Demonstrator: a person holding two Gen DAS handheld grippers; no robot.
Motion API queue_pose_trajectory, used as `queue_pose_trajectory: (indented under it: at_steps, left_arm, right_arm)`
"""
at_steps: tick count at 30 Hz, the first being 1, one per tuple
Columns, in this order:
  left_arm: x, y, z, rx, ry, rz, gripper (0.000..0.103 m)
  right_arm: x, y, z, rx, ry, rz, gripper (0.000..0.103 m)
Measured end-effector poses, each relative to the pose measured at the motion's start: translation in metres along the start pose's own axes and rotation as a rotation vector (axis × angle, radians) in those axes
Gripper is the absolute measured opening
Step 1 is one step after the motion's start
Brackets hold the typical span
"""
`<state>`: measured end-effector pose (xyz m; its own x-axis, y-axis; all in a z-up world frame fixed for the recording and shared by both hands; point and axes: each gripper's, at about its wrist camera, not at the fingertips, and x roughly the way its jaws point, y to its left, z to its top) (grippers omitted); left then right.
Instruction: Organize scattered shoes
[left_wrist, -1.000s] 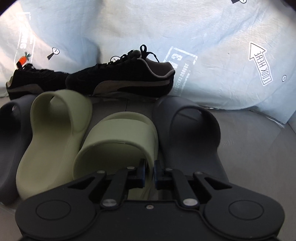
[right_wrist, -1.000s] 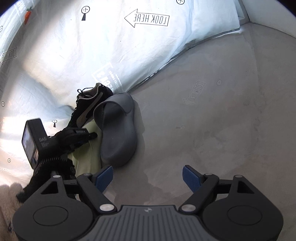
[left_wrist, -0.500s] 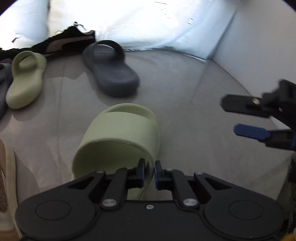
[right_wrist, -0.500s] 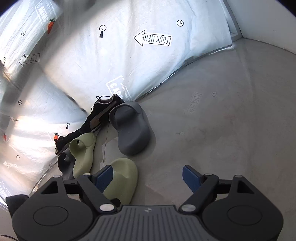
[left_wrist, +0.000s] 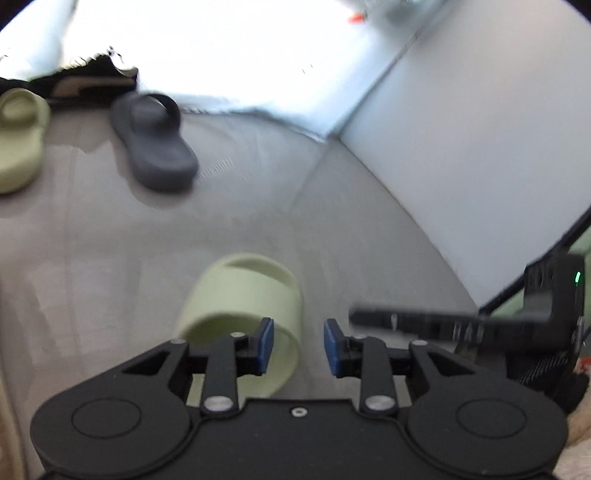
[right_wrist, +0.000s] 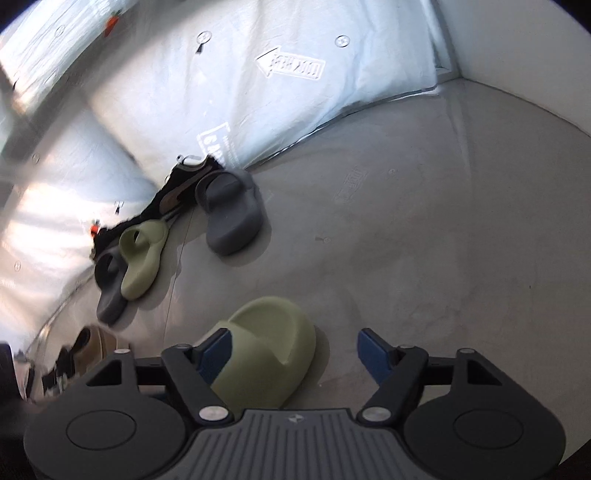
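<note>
My left tool (left_wrist: 298, 346) just opened, released; green slide (left_wrist: 243, 310) on the floor (left_wrist: 332, 206) at its left pad. My right tool (right_wrist: 295, 352), closing, straddles it untouched. Far left: second green slide (right_wrist: 142, 254), grey slides (right_wrist: 231, 214), black sneaker (right_wrist: 181, 186).

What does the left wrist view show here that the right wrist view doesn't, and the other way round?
Only the left wrist view shows the right gripper reaching in from the right edge. Only the right wrist view shows the second dark grey slide behind the far green slide, the arrow print on the sheet, and tan footwear at the left edge. Both show the near green slide on the floor, one dark grey slide and the black sneaker.
</note>
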<state>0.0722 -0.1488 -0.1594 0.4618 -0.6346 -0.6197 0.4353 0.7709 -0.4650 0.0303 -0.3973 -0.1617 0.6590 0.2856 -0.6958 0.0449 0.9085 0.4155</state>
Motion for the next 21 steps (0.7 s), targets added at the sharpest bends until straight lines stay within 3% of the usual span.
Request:
queue_pose_trajectory:
  at_steps: [4,6,10,15,21]
  left_arm:
    - [-0.028,0.020,-0.004,-0.054,-0.074,0.107,0.033]
    - [-0.036,0.031,-0.008,-0.084,-0.098,0.156,0.033]
    - [-0.052,0.050,-0.009,-0.172,-0.151,0.188,0.033]
    - [-0.076,0.063,-0.009,-0.191,-0.206,0.227,0.033]
    - [-0.089,0.074,-0.012,-0.213,-0.226,0.255,0.033]
  right_arm:
    - [0.015,0.022,-0.016,-0.174,0.208,0.091,0.038]
    - [0.027,0.040,-0.029,-0.281,0.326,0.166,0.037]
    - [0.043,0.079,-0.050,-0.485,0.429,0.275,0.037]
    - [0.065,0.123,-0.058,-0.646,0.469,0.302,0.037]
    - [0.086,0.137,-0.044,-0.620,0.444,0.306,0.036]
